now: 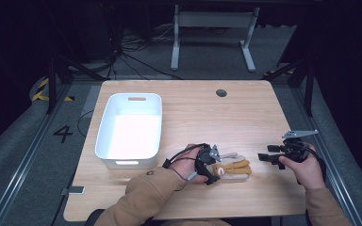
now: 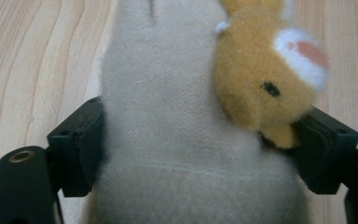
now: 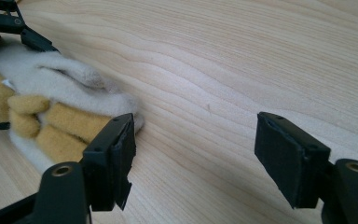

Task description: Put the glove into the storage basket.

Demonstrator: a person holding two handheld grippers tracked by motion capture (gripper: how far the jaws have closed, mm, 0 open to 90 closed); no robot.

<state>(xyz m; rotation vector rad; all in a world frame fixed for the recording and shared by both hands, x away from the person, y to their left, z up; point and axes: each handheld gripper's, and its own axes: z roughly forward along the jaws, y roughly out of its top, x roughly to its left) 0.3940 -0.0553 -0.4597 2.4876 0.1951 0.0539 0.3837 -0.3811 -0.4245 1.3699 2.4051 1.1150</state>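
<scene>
A beige plush glove (image 1: 238, 175) with an orange animal (image 2: 261, 79) sewn on it lies flat on the wooden table (image 1: 207, 117), near the front edge. My left gripper (image 1: 215, 165) is open around the glove's cuff end (image 2: 168, 116), one jaw against each side. My right gripper (image 1: 268, 153) stands open a little to the right of the glove, nothing between its jaws. In the right gripper view the gripper (image 3: 196, 149) is low over bare wood, and the glove's fingers (image 3: 51, 93) lie just past its left jaw.
A white plastic bin (image 1: 104, 123) stands on the left half of the table, nothing in it. A round cable hole (image 1: 221, 92) sits near the far edge. Bare wood lies behind the glove. A white table frame (image 1: 212, 21) stands on the floor beyond.
</scene>
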